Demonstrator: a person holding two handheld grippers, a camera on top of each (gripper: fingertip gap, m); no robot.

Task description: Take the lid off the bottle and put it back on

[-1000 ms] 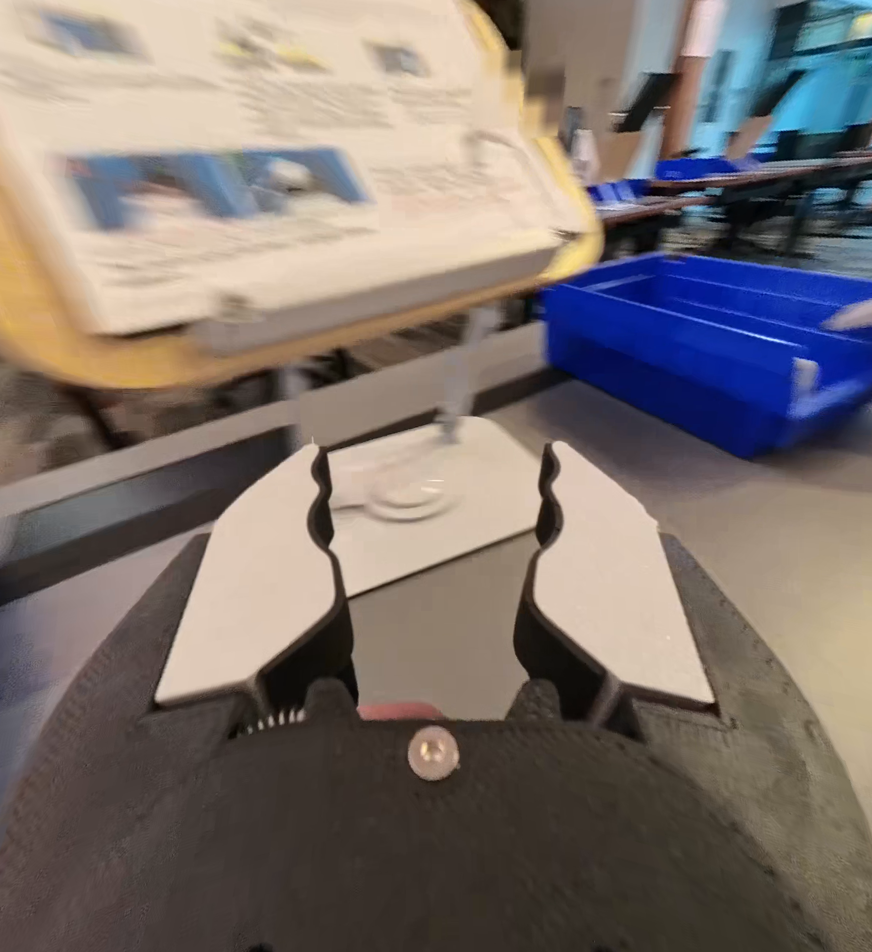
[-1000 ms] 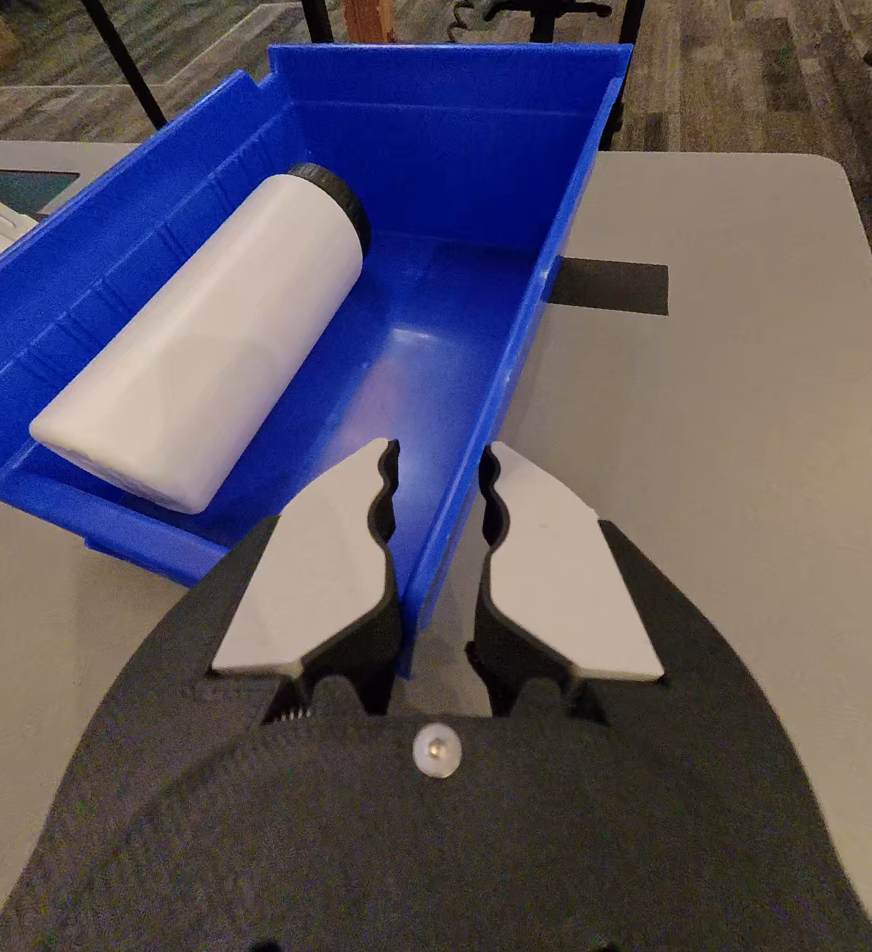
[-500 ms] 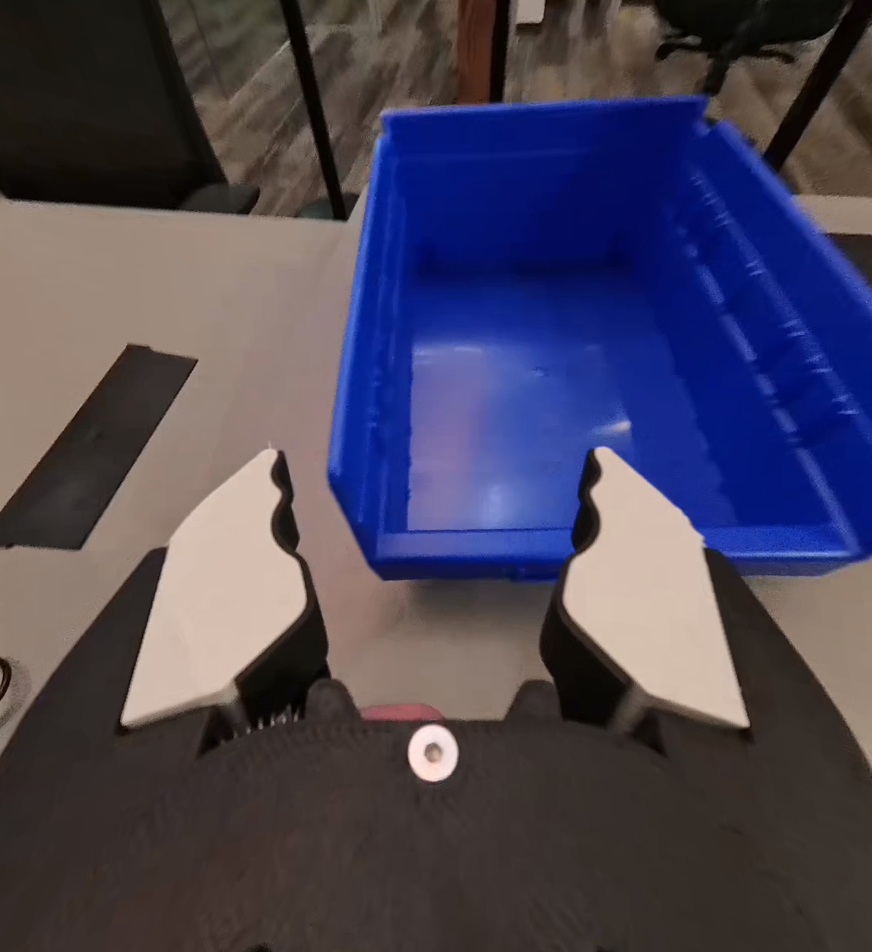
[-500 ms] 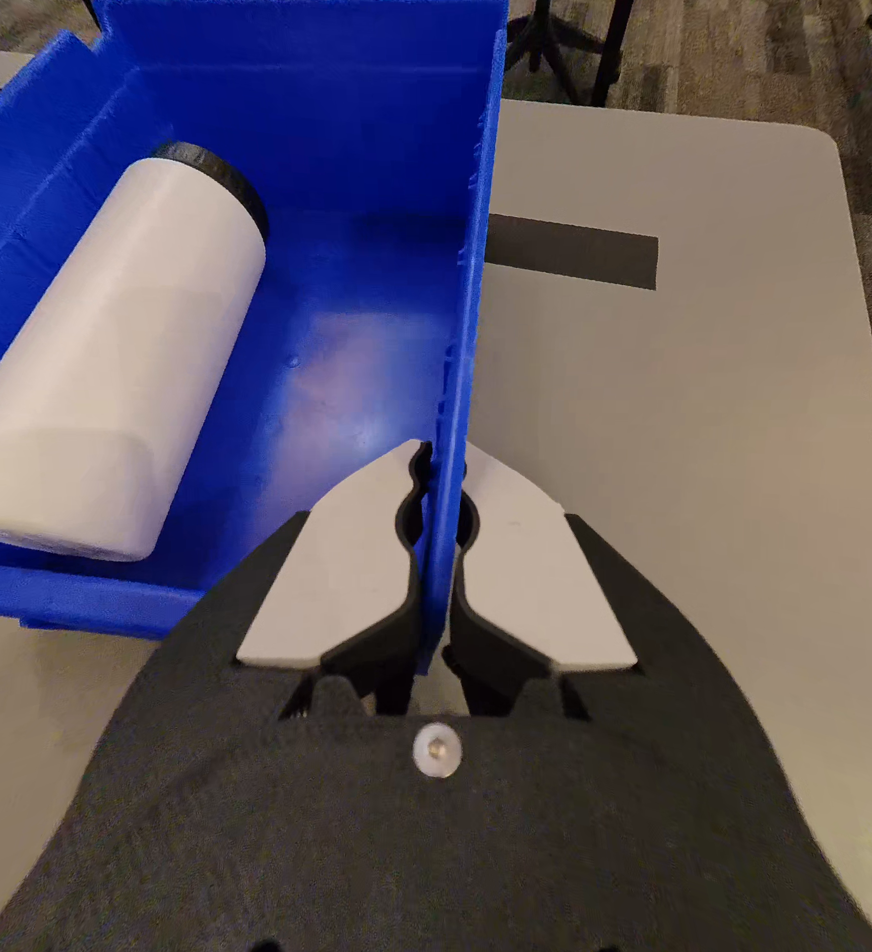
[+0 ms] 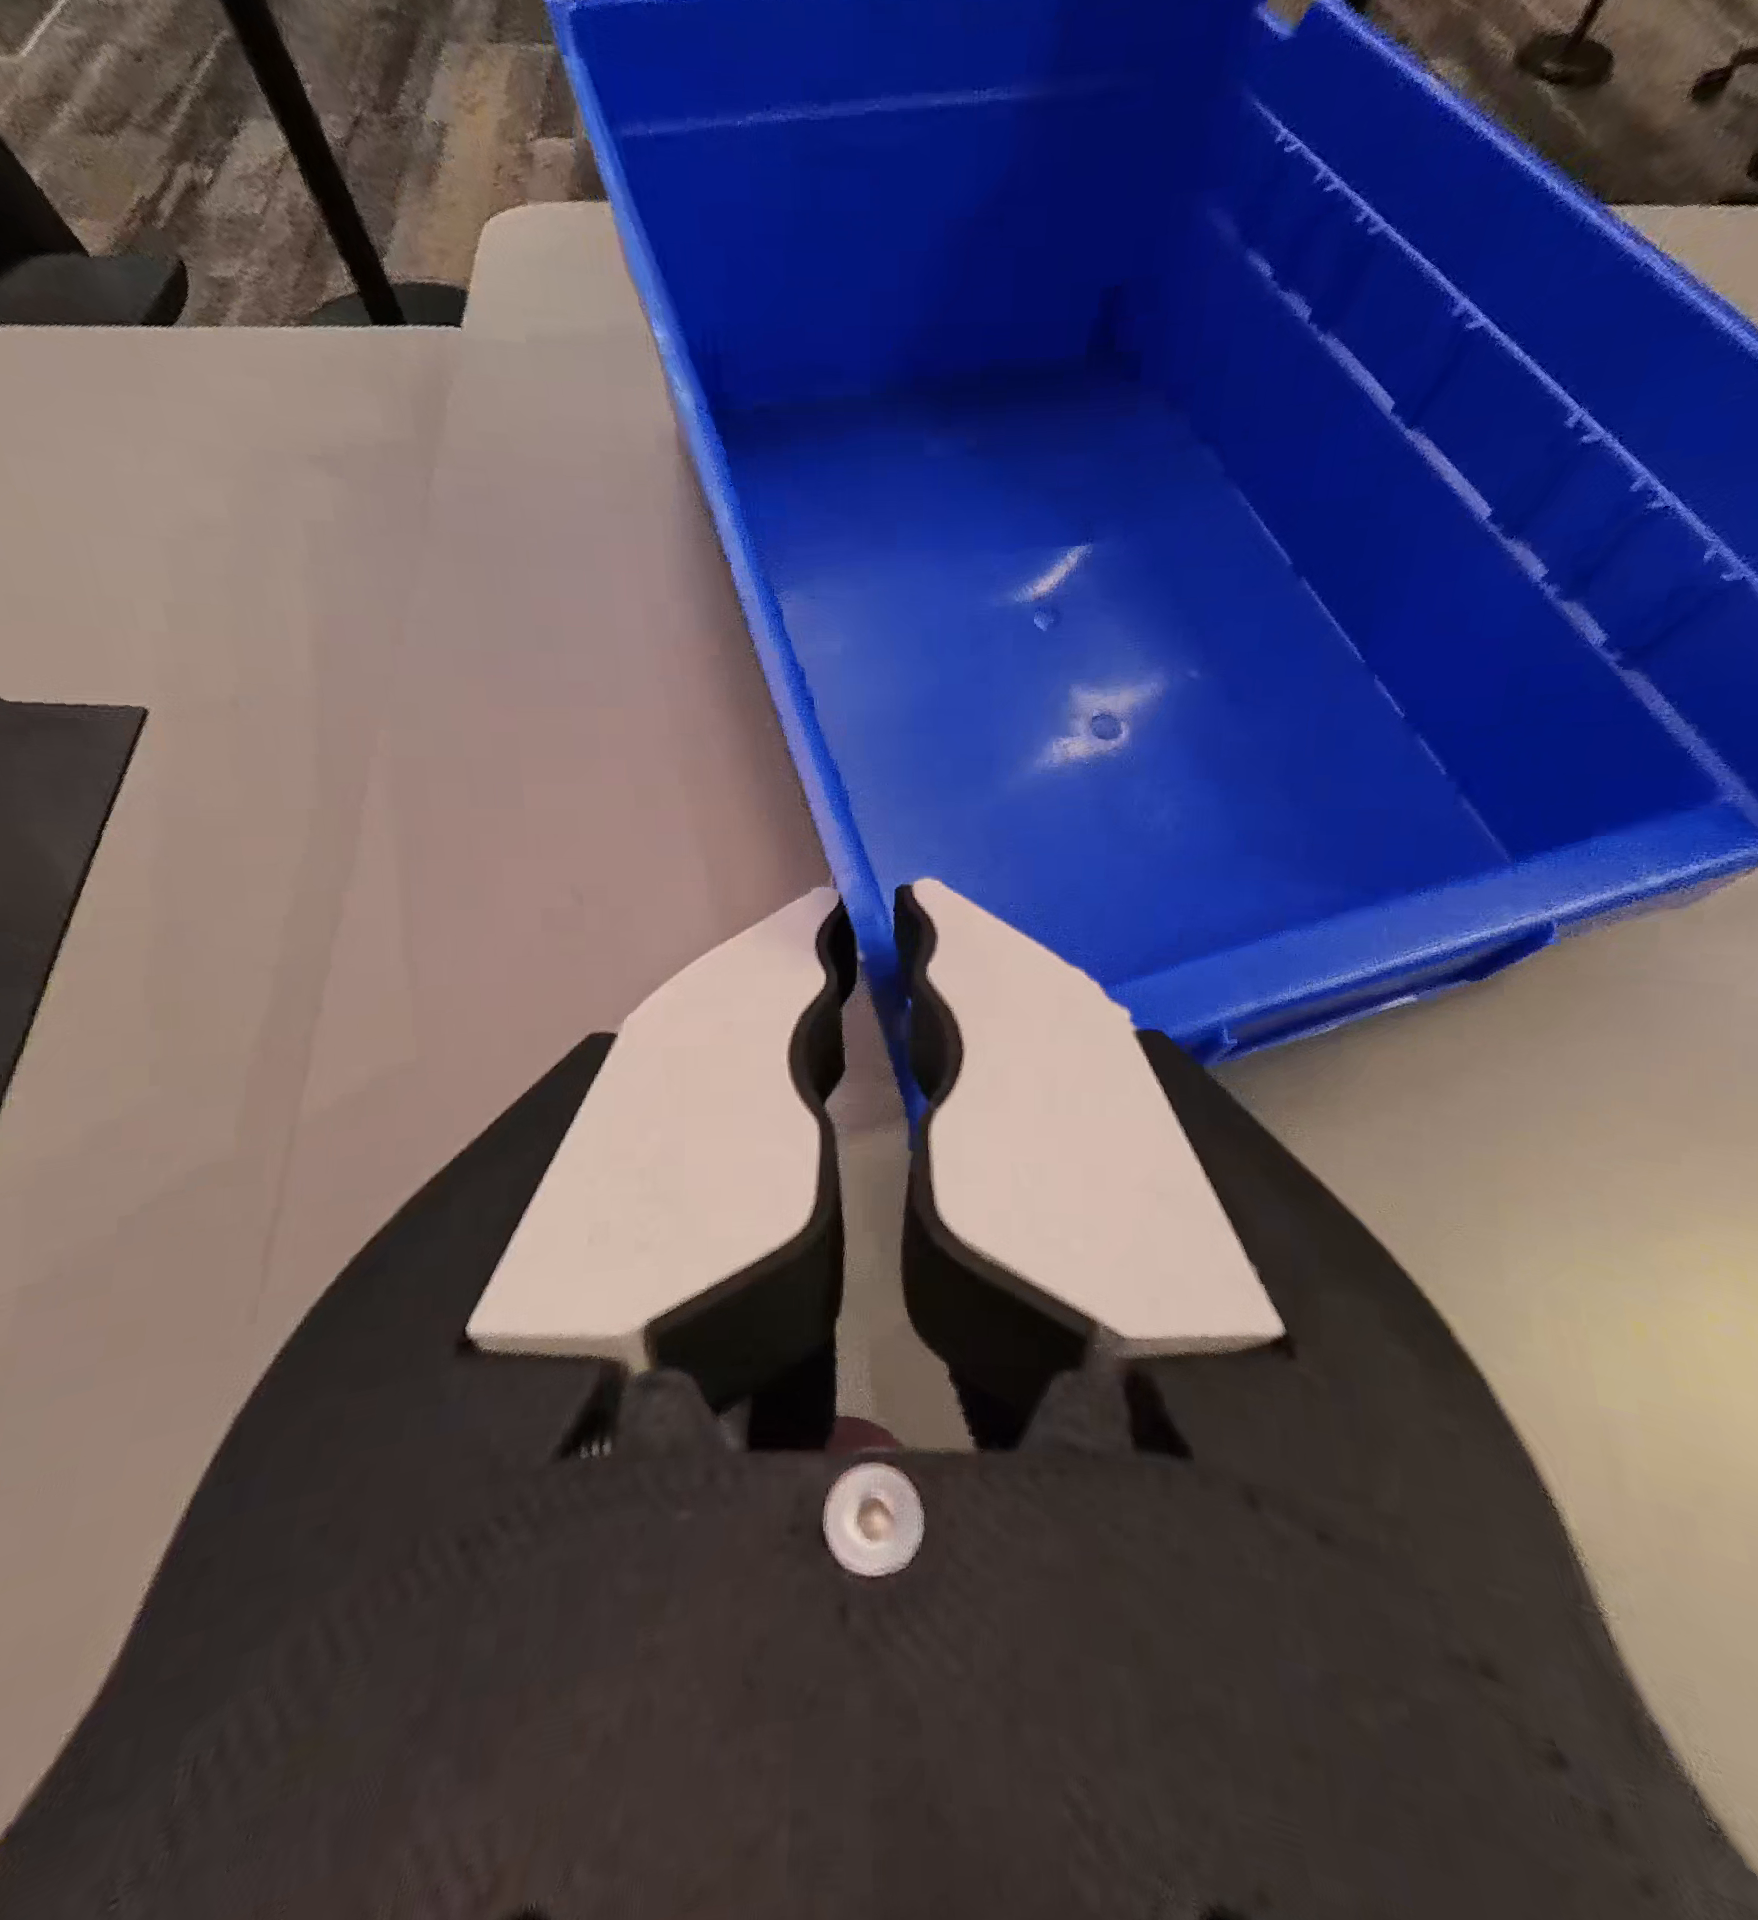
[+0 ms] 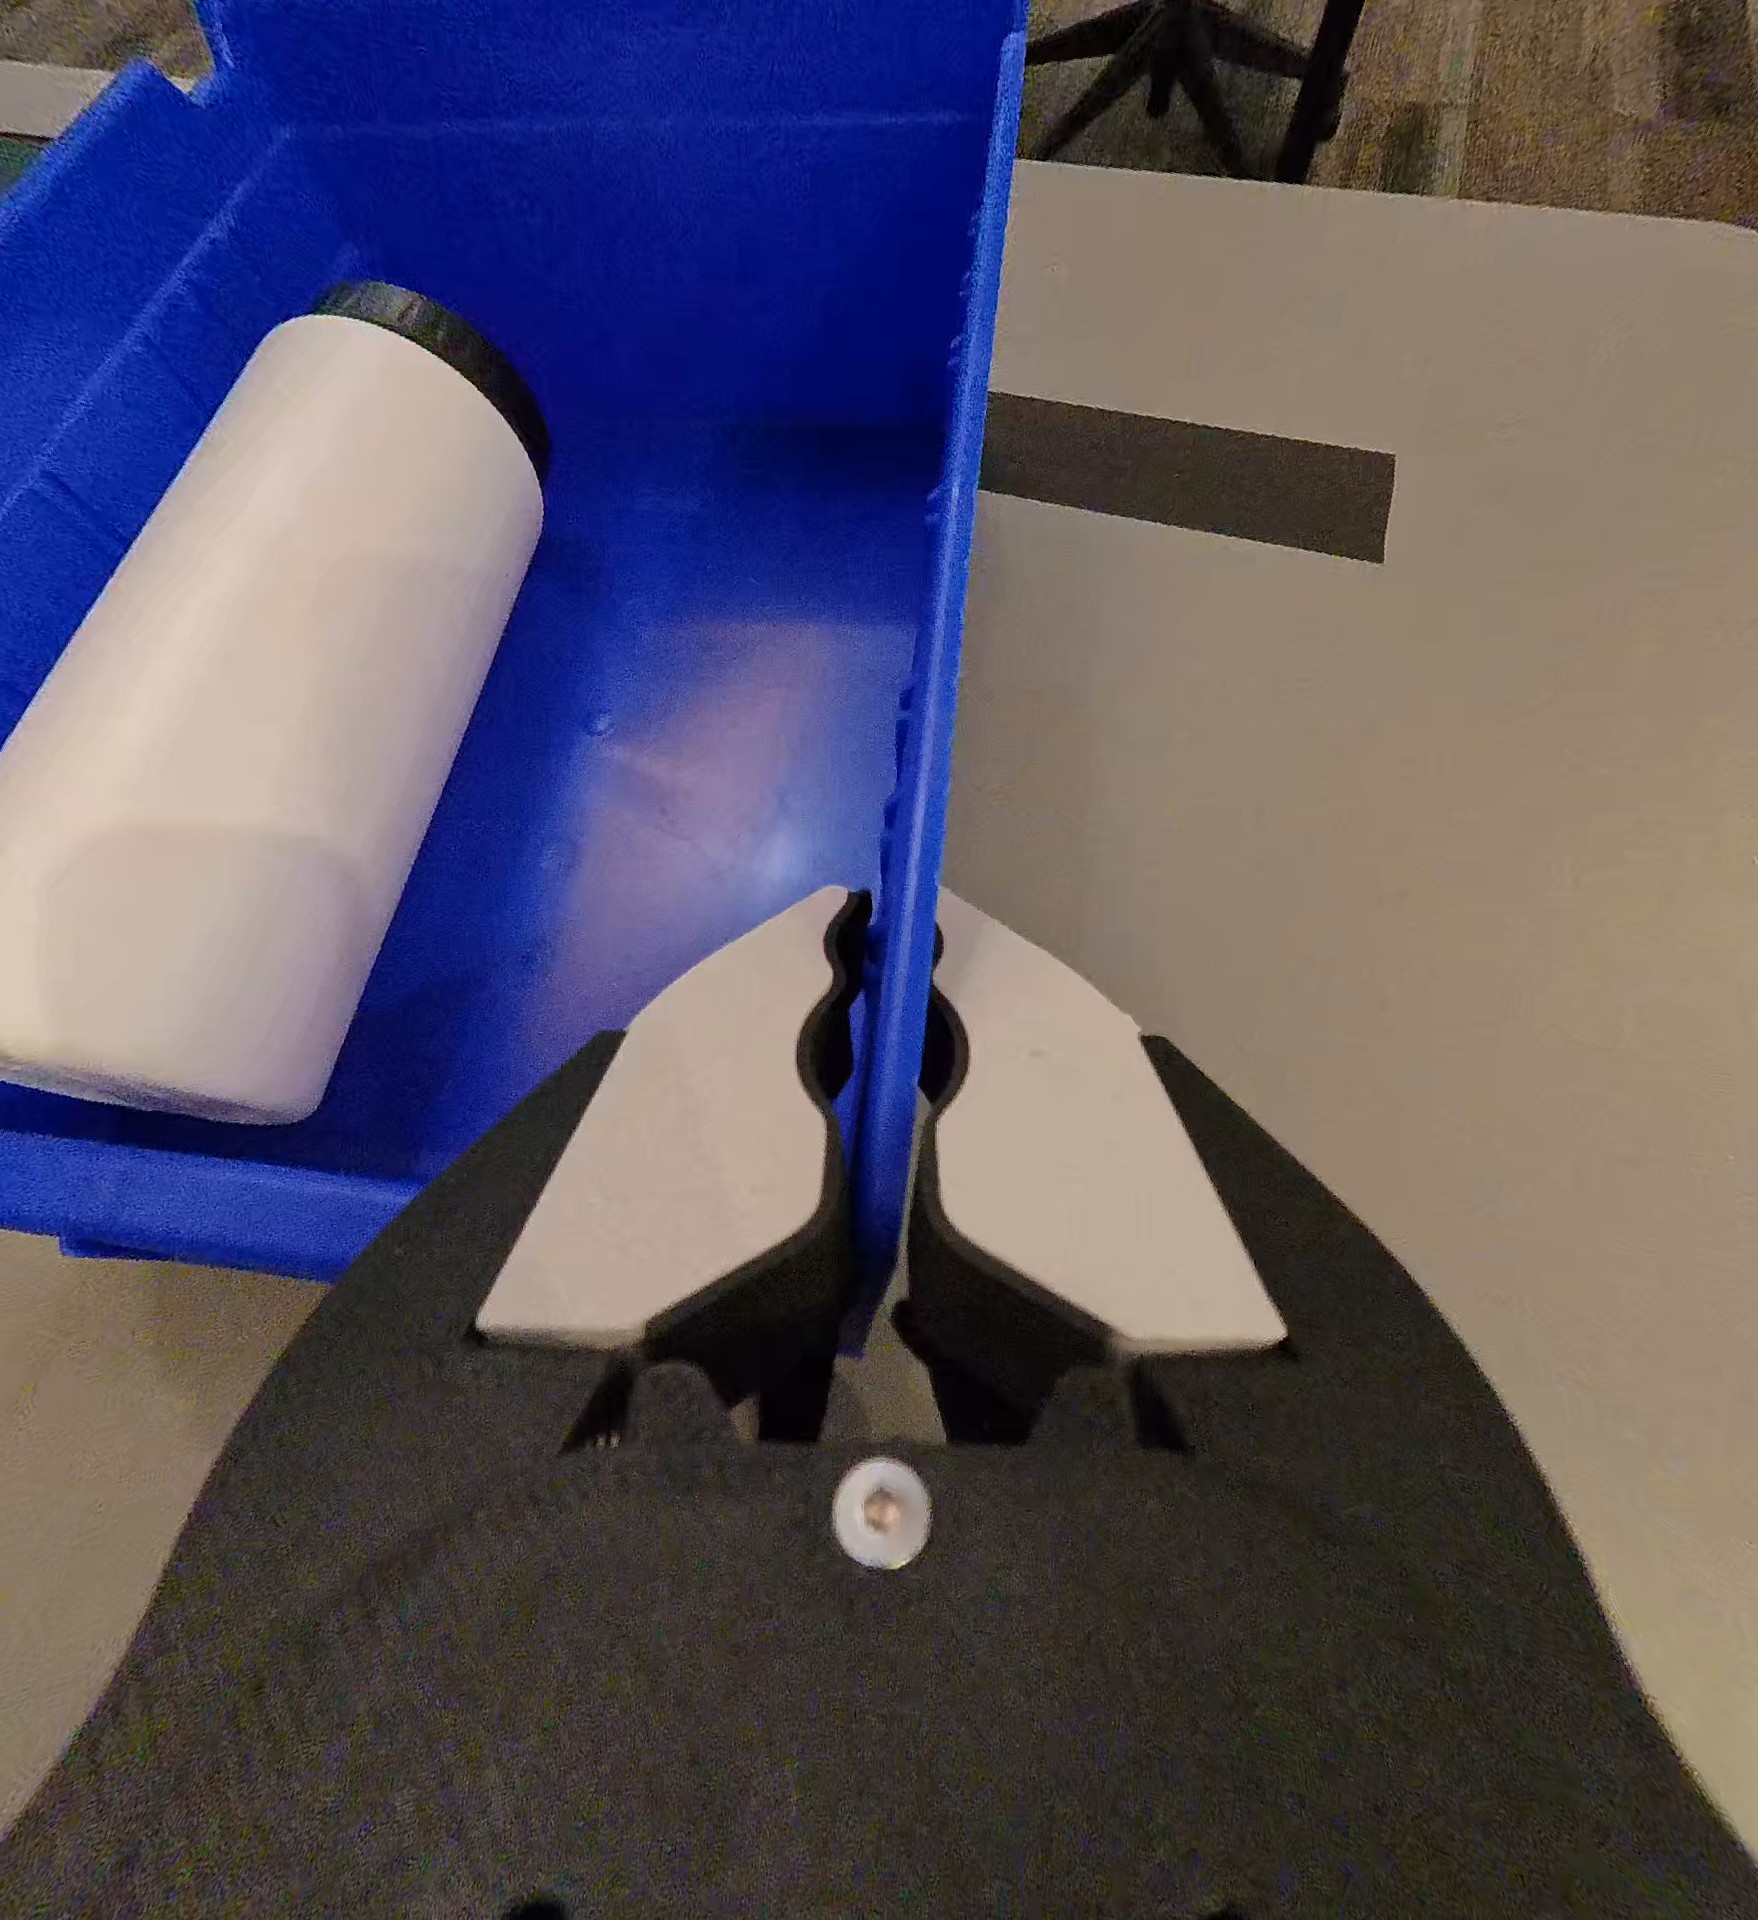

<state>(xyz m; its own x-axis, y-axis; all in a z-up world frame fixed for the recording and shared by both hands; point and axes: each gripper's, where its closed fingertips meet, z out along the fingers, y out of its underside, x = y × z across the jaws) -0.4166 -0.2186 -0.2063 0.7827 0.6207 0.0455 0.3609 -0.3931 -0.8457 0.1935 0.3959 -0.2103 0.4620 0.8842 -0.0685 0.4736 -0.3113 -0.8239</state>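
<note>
A white bottle (image 6: 231, 707) with a black lid (image 6: 449, 343) screwed on lies on its side in a blue bin (image 6: 646, 208), lid pointing away, in the right wrist view. My right gripper (image 6: 890, 914) is shut on that bin's right wall near the front corner. In the left wrist view I see an empty blue bin (image 5: 1477, 416). My left gripper (image 5: 870, 904) is shut on its left wall near the front corner. The bottle does not show in the left wrist view.
Both bins stand on a grey table (image 6: 1374, 935). A black tape strip (image 6: 1187, 488) lies right of the bottle's bin, another (image 5: 2, 914) left of the empty bin. Chair and stand legs are on the floor beyond the table's far edge.
My left gripper swung from a document stand to the empty bin and closed on its left wall. My right gripper closed on the bottle bin's right wall and stays clamped.
</note>
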